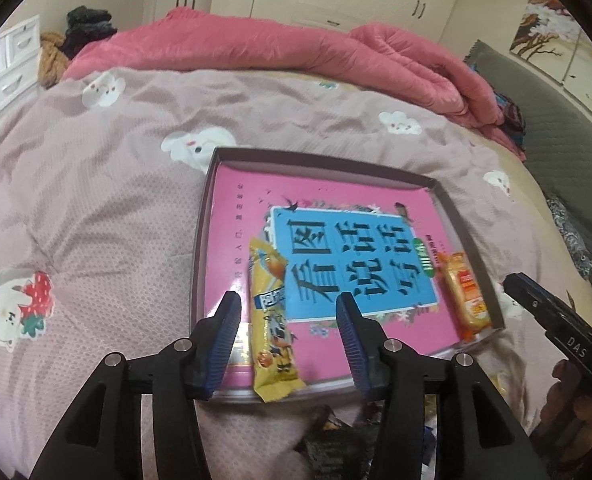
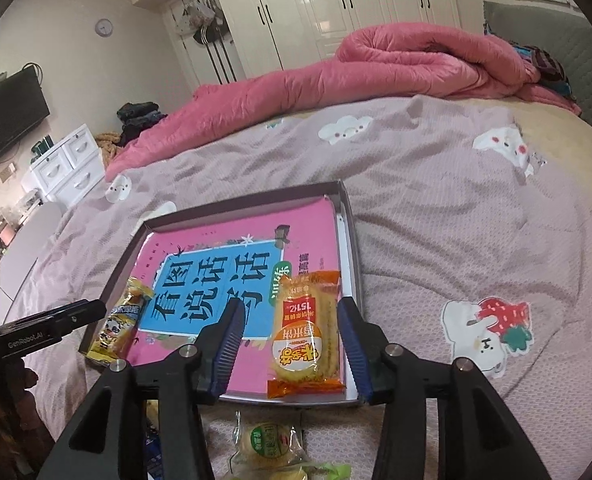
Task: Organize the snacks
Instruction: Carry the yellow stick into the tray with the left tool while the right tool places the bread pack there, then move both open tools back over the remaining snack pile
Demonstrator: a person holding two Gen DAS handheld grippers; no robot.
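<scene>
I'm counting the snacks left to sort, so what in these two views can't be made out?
- Left wrist view: dark crinkled wrappers on the bedspread, hidden behind the left gripper; kind and number unclear.
- Right wrist view: pale round-cake packet, cut off by the bottom edge.
- Right wrist view: blue wrapper scrap, hidden behind the right gripper.

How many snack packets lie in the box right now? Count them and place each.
2. A long yellow packet lies at the box's left side, overhanging its near edge; an orange packet lies along its right wall. None looks hidden inside.
</scene>
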